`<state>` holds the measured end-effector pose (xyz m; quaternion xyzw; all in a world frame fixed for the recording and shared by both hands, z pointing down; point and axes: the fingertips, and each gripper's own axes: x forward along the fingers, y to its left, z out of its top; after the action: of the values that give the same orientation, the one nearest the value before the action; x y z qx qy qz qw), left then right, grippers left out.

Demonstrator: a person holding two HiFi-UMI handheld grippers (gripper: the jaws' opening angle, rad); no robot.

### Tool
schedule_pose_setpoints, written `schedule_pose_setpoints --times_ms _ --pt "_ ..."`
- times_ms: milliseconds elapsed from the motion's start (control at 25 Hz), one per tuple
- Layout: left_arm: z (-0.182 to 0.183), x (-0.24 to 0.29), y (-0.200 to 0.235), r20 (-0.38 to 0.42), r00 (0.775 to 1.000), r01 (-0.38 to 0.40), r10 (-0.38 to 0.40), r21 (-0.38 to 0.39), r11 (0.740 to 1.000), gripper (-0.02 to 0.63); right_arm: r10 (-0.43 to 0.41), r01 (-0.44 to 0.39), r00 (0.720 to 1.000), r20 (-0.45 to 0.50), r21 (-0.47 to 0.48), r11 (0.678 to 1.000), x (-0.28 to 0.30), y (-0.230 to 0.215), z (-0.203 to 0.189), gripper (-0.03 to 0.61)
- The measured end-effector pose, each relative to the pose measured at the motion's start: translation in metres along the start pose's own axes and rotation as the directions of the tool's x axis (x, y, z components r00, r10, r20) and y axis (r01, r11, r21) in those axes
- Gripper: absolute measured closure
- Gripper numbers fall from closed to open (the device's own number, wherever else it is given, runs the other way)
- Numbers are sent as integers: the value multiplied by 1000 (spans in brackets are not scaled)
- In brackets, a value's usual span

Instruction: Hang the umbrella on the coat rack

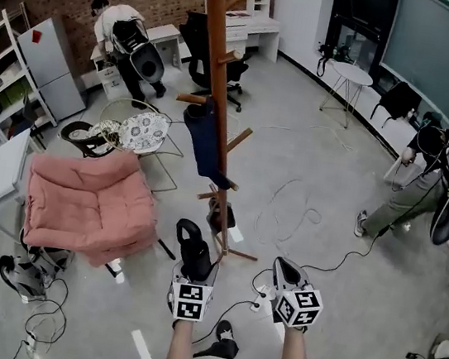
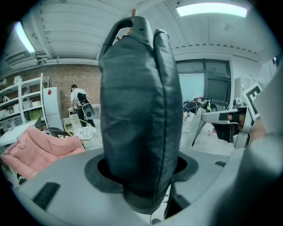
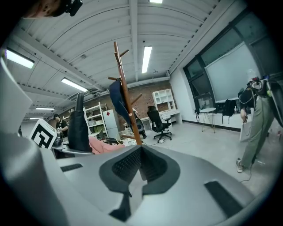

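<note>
Left gripper (image 1: pixel 191 277) is clamped on the umbrella (image 1: pixel 193 249): a black, folded-up one in a fabric sleeve, standing upright out of the jaws with a loop at its top. From the left gripper view the umbrella (image 2: pixel 139 114) fills the gap between the jaws, both pressed on its lower end. Right gripper (image 1: pixel 286 271) holds nothing. In its own view the right gripper (image 3: pixel 139 163) has its jaws closed together, with no gap.

Coat rack (image 1: pixel 218 56) is a brown wooden pole with angled pegs, standing on the grey floor (image 1: pixel 308 179). The umbrella is low down on the person's side of the rack, close to its feet and on no peg. The right gripper is beside it, further right of the rack's foot.

A dark blue fabric item (image 1: pixel 205 142) hangs midway up the rack. Pink armchair (image 1: pixel 87 204) is left of the rack. A black office chair (image 1: pixel 206 50) is behind the rack. Loose cable (image 1: pixel 287 205) lies on the floor right of the rack. One person (image 1: pixel 118 25) is bent over far behind and left of the rack, and another (image 1: pixel 411 190) stands well to its right.
</note>
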<state>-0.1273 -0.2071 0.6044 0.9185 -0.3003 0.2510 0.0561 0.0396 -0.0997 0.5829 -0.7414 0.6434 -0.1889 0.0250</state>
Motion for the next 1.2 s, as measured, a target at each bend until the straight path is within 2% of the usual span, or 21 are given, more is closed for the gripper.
schedule_pose_setpoints --times_ms 280,440,640,760,920,1080,1200 --pt "21 20 8 -7 1000 -6 6 4 1000 347 19 -19 1000 -21 -8 1000 31 -7 15 575" --pt "23 20 10 -16 999 -34 34 -4 999 347 27 -27 999 -25 7 1000 44 -12 24 575" --pt "22 27 14 -28 992 -122 122 -24 992 347 150 -151 987 -59 -21 988 64 0 23 575" --pt "17 36 11 -48 983 -183 180 -61 981 347 239 -245 966 -100 -51 968 79 -1 16 575" --pt "20 50 -4 -76 965 -256 250 -95 962 347 367 -387 911 -190 -81 918 89 -13 11 575" --pt "27 47 -2 -71 955 -293 287 -121 948 347 414 -441 885 -215 -99 892 96 -7 14 575" --pt "32 57 -14 -71 946 -322 316 -129 938 347 444 -475 868 -221 -110 873 102 -19 17 575"
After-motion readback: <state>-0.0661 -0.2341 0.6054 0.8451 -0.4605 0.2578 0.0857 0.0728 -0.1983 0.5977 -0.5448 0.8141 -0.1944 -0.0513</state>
